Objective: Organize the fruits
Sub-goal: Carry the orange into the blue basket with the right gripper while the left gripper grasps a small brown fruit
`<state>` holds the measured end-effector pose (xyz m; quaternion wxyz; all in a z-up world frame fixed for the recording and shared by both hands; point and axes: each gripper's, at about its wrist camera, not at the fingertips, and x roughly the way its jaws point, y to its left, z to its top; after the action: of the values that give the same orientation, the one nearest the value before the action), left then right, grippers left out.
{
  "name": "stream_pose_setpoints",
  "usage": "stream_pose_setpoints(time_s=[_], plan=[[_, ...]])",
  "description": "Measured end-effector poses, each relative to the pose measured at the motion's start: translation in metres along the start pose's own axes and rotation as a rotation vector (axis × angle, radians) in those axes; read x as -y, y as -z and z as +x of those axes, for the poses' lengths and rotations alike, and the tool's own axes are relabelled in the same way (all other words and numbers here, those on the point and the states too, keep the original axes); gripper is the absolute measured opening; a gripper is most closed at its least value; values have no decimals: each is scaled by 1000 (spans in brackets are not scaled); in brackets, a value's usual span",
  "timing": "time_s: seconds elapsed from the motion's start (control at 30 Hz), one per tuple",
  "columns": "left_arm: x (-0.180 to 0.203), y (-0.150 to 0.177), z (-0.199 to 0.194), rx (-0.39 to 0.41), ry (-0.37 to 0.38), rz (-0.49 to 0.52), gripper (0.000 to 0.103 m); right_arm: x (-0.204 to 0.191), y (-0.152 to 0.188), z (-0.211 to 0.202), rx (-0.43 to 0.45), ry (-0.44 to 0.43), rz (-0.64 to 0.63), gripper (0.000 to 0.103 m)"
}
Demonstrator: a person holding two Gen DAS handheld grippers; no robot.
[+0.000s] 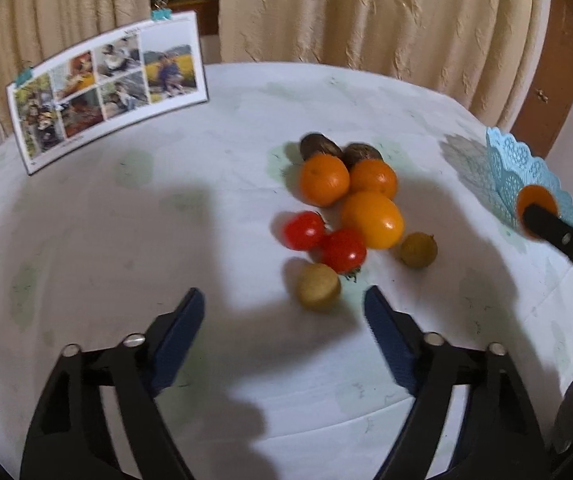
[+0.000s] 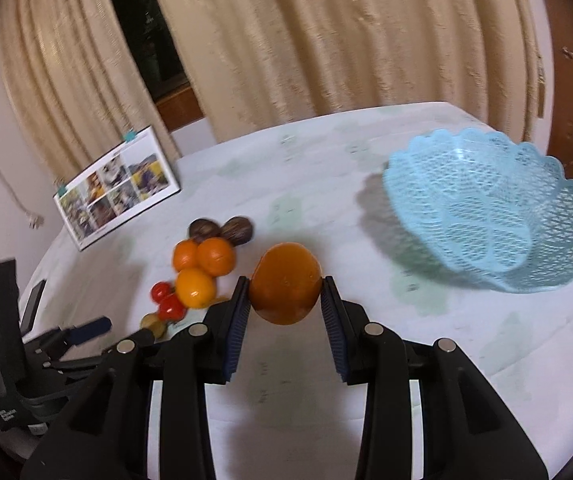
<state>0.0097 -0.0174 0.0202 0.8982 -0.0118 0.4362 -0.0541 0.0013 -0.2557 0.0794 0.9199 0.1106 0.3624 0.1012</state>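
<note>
My right gripper [image 2: 285,300] is shut on an orange fruit [image 2: 285,294] and holds it above the table, left of the light blue lattice basket [image 2: 490,216]. In the left wrist view that held orange [image 1: 534,204] shows against the basket [image 1: 526,176] at the right edge. My left gripper [image 1: 284,300] is open and empty, just in front of a pile of fruit: three oranges [image 1: 372,220], two red tomatoes [image 1: 344,249], two small yellow-green fruits [image 1: 318,286] and two dark brown fruits [image 1: 318,145].
A photo calendar [image 1: 106,88] stands at the table's back left. Cream curtains [image 1: 366,12] hang behind the white-clothed table [image 1: 126,240]. The basket holds no fruit.
</note>
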Motion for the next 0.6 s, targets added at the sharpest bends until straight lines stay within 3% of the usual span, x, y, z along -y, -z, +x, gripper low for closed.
stream_pose_setpoints(time_s=[0.23, 0.33, 0.6], plan=[[5, -1, 13, -23, 27, 11, 38, 29, -13, -15, 65, 50, 44, 37], [9, -1, 13, -22, 40, 21, 28, 42, -20, -21, 100, 89, 61, 37], [16, -10, -4, 23, 35, 34, 26, 89, -31, -21, 134, 206, 123, 37]])
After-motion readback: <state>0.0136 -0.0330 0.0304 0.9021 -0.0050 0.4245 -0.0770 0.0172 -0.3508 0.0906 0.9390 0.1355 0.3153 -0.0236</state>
